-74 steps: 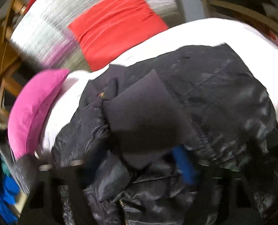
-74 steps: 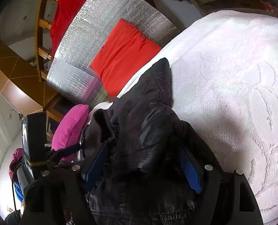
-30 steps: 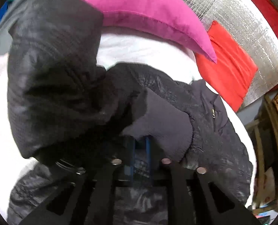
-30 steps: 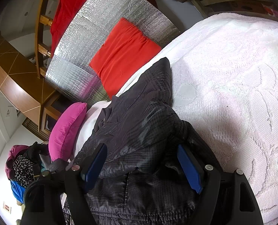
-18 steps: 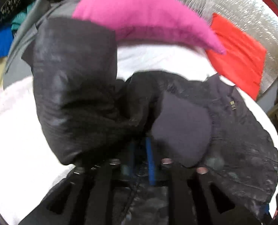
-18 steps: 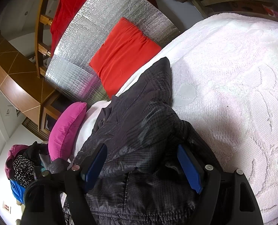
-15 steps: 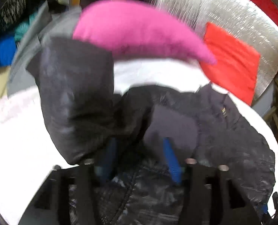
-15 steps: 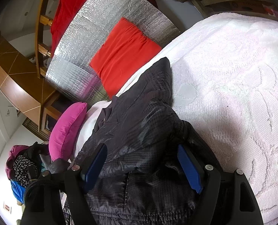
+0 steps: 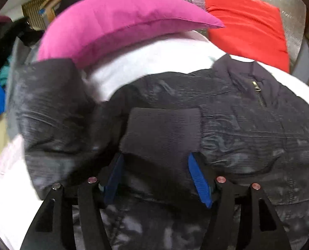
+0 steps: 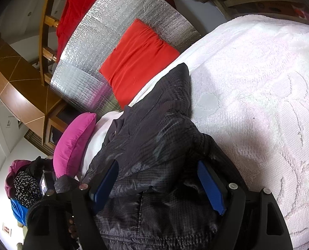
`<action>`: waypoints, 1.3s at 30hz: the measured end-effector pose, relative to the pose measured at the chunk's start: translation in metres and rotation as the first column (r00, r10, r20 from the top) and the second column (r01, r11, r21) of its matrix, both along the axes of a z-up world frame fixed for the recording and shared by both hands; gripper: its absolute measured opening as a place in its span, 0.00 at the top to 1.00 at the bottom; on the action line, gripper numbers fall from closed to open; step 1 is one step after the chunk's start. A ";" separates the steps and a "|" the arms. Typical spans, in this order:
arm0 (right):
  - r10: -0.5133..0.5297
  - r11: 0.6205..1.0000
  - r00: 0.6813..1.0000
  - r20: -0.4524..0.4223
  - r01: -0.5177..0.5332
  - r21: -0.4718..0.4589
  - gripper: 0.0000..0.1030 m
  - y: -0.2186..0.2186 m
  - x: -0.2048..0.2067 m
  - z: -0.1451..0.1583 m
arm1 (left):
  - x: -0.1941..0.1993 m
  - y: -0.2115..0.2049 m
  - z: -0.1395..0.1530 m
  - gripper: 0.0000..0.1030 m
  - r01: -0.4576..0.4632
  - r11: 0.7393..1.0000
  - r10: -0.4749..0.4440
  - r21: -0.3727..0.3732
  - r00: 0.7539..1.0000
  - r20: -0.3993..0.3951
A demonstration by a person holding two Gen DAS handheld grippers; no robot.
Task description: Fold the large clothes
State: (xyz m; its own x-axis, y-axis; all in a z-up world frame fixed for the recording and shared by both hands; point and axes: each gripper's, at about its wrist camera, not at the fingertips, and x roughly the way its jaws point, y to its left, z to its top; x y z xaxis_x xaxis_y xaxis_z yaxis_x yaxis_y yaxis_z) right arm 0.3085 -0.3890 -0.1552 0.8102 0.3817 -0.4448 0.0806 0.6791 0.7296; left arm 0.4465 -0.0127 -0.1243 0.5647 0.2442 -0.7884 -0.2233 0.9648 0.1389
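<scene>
My left gripper [image 9: 156,179], jaws just spread, straddles the released knit cuff [image 9: 162,133] of the black jacket [image 9: 248,129]. My right gripper [image 10: 157,185] gapes over the hem, apparently without pinching. The jacket runs lengthwise toward the red pillow [image 9: 248,25].

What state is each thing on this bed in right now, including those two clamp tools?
Black quilted jacket: partly folded, zipped at the collar, lying on the bed.
Ribbed knit sleeve cuff: resting on the jacket's front, released.
Left gripper: open, jaws have just been opening, cuff between them.
Right gripper: open, straddling jacket fabric.
Pink pillow: lying by the headboard.
Red pillow: leaning upright.
White bedspread: spread flat.
</scene>
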 end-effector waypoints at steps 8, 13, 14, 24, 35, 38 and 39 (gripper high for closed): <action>0.002 1.000 1.000 0.000 -0.002 -0.006 0.21 0.001 0.000 0.000 | -0.030 -0.052 0.024 0.30 0.172 0.982 -0.181 0.073 0.972 0.151; 0.003 1.000 1.000 0.000 -0.003 -0.006 0.21 0.001 0.000 0.000 | -0.021 -0.061 -0.024 0.24 0.185 0.981 -0.190 0.066 0.978 0.088; 0.003 1.000 1.000 0.000 -0.003 -0.007 0.21 0.001 0.000 0.000 | -0.020 -0.058 -0.024 0.22 0.181 0.983 -0.184 0.042 0.979 0.090; -0.011 0.999 0.999 0.034 0.012 -0.038 0.20 -0.017 -0.021 0.046 | -0.019 -0.045 -0.032 0.13 0.182 0.982 -0.176 -0.057 0.979 0.105; 0.212 0.970 0.942 -0.259 -0.236 -0.066 0.43 -0.044 0.140 0.018 | -0.021 -0.041 -0.032 0.12 0.187 0.978 -0.176 -0.089 0.977 0.123; 0.210 0.953 0.956 -0.205 -0.247 -0.175 0.89 -0.031 0.151 0.042 | -0.021 -0.040 -0.032 0.11 0.190 0.977 -0.176 -0.099 0.976 0.130; 0.201 0.943 0.967 -0.159 -0.234 -0.235 0.90 -0.025 0.148 0.056 | -0.022 -0.039 -0.033 0.11 0.191 0.976 -0.177 -0.101 0.975 0.131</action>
State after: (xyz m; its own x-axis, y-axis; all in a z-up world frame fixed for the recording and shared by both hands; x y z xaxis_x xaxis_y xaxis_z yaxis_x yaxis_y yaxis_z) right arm 0.4564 -0.4143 -0.0992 0.6479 0.4049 -0.6452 -0.0061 0.8498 0.5271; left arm 0.4249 -0.0522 -0.1570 0.6842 0.0406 -0.7282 -0.0487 0.9988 0.0099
